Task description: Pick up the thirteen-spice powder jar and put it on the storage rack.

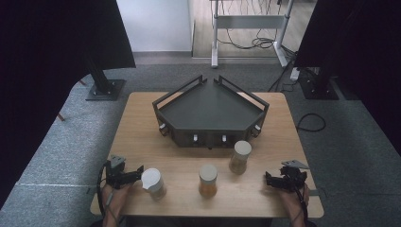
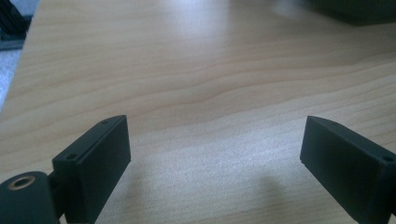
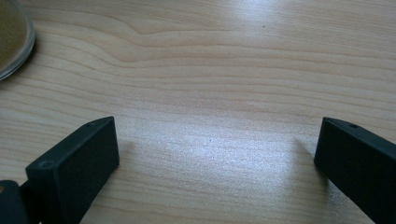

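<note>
**Left hand-held gripper beside the nearest jar, jaws wide and empty**

While both hands rested at the near edge of the bench [image 1: 142,123], the left hand-held gripper [image 1: 137,170] pointed toward the jar with the white lid [image 1: 153,183], which stood just beside its jaw tips, toward the middle of the bench. This was the relation that mattered: the jar stood upright, its long axis vertical, and the left hand was clearly the nearer one to it. In the left gripper view the two black jaws stood wide apart over bare wood, with nothing between them, so the left hand-held gripper [image 2: 215,140] held nothing.

The right hand-held gripper [image 1: 272,179] lay well apart from that jar, near the right corner. Its jaws were also wide apart and empty in the right gripper view [image 3: 217,140], where the rounded glass edge of a jar [image 3: 14,39] with brown content showed at the upper left.

Two more jars stood on the bench: a middle jar [image 1: 208,180] with amber-brown content, and a third jar [image 1: 239,157] close to the front of the dark tray [image 1: 210,111]. All three looked like clear glass cylinders with pale, flat, matte lids. The tray was dark metal, angular, with raised rails and small knobs on its front. The bench was light wood with a visible grain.
</note>
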`<state>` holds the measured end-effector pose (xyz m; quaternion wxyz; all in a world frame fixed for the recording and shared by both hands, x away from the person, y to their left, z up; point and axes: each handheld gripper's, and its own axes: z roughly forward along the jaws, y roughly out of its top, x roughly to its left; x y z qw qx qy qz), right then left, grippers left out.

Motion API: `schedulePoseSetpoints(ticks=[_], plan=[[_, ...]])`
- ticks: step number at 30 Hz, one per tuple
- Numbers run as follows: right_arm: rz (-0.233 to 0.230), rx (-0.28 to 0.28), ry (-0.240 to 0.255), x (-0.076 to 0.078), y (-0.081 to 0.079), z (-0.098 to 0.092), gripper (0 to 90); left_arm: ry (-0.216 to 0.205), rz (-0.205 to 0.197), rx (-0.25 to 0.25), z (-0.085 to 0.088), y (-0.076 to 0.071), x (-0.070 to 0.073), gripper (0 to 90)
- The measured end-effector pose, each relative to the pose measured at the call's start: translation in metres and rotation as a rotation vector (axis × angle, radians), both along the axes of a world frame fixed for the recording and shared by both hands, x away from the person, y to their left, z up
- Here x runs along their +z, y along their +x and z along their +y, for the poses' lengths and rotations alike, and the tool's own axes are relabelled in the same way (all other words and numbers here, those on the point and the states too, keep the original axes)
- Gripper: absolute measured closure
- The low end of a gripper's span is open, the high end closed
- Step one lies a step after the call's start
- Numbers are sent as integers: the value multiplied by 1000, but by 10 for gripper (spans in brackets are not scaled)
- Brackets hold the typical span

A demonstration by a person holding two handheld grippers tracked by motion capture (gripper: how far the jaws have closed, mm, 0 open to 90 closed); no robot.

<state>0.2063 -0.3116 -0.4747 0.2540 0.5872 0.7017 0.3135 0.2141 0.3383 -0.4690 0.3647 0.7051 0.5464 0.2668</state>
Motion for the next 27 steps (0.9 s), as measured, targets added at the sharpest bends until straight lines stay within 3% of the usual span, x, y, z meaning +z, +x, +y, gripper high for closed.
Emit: schedulePoseSetpoints(ticks=[13,27], plan=[[0,3,0,0,0,-1,0,-20,-92,12,4,-15,-2,83],[0,3,0,0,0,-1,0,-56,-163,12,10,-26,-2,83]])
